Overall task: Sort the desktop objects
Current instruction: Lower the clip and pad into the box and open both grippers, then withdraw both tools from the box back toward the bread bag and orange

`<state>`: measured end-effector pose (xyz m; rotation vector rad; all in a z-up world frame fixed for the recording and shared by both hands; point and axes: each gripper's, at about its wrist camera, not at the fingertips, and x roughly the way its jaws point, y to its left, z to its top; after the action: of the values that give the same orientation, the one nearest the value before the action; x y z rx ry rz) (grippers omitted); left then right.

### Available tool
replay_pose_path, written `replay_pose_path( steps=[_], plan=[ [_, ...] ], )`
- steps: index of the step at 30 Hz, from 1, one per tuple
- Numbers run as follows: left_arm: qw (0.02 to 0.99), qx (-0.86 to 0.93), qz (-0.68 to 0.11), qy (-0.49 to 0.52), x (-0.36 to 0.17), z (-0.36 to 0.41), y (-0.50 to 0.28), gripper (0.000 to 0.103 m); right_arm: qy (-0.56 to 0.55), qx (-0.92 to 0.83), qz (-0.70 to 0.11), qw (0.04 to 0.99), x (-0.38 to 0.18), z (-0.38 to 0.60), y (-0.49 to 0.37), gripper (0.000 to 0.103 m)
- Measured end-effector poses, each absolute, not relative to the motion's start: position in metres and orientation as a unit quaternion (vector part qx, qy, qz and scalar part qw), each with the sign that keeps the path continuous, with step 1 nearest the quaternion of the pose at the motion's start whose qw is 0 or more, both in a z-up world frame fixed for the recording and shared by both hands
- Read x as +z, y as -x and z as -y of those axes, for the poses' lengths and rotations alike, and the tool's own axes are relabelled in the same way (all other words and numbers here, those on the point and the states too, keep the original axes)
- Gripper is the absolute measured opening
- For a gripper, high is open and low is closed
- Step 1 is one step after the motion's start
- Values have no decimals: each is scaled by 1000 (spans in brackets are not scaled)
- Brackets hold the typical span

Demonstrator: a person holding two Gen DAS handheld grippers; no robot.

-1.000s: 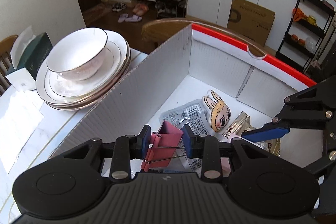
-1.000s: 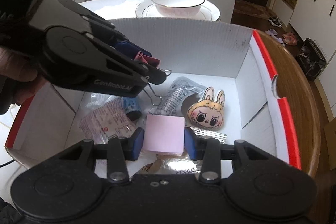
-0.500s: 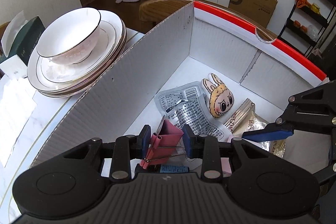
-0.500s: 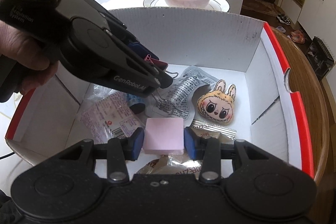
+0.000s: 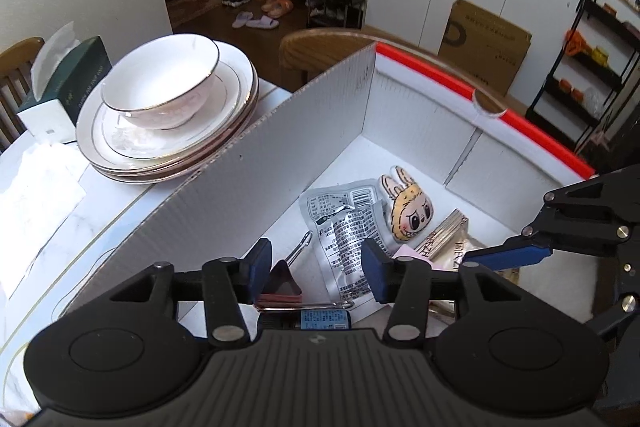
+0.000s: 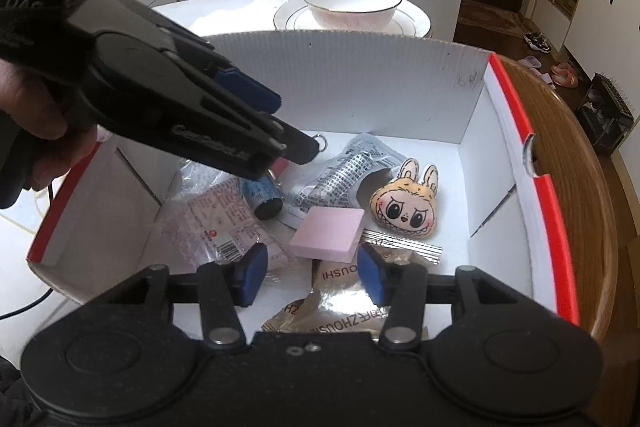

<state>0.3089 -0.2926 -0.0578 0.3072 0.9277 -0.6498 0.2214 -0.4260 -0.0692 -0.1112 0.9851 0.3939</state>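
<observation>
Left wrist view shows the dark red metal binder clip (image 5: pixel 280 293) lying on the floor of the white cardboard box with the red rim (image 5: pixel 440 115), below and between the left gripper (image 5: pixel 314 269) jaws, which are opening and no longer pinch it. Right wrist view shows the flat pink square pad (image 6: pixel 327 233) lying on the packets, just past the right gripper (image 6: pixel 312 277) jaws, also opening with nothing between them. To finish this step well, I think both hands should lift straight up, so nothing gets knocked. A yellow bunny-face toy (image 6: pixel 404 209) lies near the pad.
</observation>
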Motion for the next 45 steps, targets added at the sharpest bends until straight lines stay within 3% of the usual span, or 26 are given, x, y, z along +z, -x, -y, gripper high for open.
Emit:
replay_pose_path(
  steps=[11,16,33,35,45],
  plan=[
    [857,-318,-396,-91,-25,261,-274,48,57,197,-434,877,-38,422,-208,51],
    [867,-324,-370,-75,-11,246,-253,48,58,202,-416,885,-24,415,-198,59],
    [883,-337,-323,-45,12,178,-194,48,8,158,-391,907,-4,396,-170,65],
    [886,-335,-317,-43,13,167,-187,56,2,154,-388,909,-2,391,-166,68],
    [894,-328,-303,-40,14,116,-162,65,-14,139,-377,915,0,354,-151,74]
  ],
)
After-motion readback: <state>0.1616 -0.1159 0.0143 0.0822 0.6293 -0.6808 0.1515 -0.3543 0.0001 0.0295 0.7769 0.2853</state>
